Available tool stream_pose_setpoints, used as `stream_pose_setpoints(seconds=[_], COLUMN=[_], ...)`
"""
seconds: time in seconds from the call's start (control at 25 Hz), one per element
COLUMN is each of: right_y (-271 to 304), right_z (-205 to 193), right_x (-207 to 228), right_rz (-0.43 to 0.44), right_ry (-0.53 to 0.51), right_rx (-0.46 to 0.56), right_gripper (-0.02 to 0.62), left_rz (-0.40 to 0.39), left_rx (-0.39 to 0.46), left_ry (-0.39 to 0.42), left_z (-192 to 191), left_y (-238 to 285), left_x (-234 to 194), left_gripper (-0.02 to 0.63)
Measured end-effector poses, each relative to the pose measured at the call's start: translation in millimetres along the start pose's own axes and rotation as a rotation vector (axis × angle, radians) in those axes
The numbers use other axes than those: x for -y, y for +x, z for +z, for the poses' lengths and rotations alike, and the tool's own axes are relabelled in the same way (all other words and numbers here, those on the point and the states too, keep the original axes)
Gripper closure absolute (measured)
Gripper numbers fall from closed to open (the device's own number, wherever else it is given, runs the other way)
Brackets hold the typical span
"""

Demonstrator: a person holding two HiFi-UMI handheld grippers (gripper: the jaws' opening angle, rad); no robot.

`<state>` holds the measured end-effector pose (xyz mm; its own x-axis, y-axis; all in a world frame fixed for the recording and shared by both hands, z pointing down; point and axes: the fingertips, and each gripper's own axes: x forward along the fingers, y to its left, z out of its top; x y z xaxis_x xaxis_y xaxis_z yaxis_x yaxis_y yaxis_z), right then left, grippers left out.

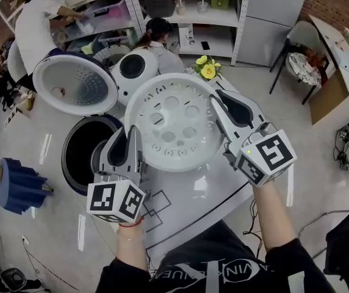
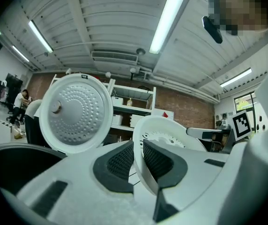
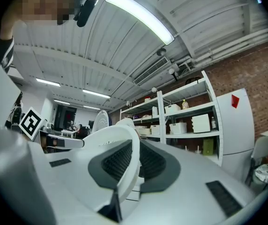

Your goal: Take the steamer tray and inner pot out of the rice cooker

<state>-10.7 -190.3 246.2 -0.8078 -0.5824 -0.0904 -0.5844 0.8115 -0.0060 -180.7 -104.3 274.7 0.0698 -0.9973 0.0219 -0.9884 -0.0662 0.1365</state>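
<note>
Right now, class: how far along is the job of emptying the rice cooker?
Done: the lid stands open and the steamer tray is out of the rice cooker. In hand: the left gripper and right gripper each clamp the tray's rim, holding it beside the cooker, not yet set down. Left: the inner pot apparently still sits in the dark well, to be lifted out next.

Steamer tray held beside the open rice cooker.
The left hand-held gripper and right hand-held gripper pinch opposite edges of the white perforated tray above the tabletop. The cooker's lid stands raised, with yellow flowers behind.
</note>
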Motion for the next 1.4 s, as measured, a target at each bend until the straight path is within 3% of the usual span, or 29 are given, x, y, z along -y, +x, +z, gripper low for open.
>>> stream_pose_setpoints(seconds=[0.48,1.08,1.4], right_y=[-50,-52,-35], right_z=[-82,-229,-281], right_x=[80,126,138], right_rz=[-0.159,-0.221,-0.230], right_ry=[0.108,0.286,0.348], right_rx=[-0.130,-0.357,-0.456], right_gripper=[0.549,0.549,0.549], left_rz=[-0.108,-0.104,-0.063], left_rx=[-0.159,-0.438,-0.521], left_ry=[-0.043,-0.163,-0.205], left_z=[-79,-221,-257], left_y=[65,124,147], left_x=[55,45,26], left_gripper=[0.549,0.549,0.551])
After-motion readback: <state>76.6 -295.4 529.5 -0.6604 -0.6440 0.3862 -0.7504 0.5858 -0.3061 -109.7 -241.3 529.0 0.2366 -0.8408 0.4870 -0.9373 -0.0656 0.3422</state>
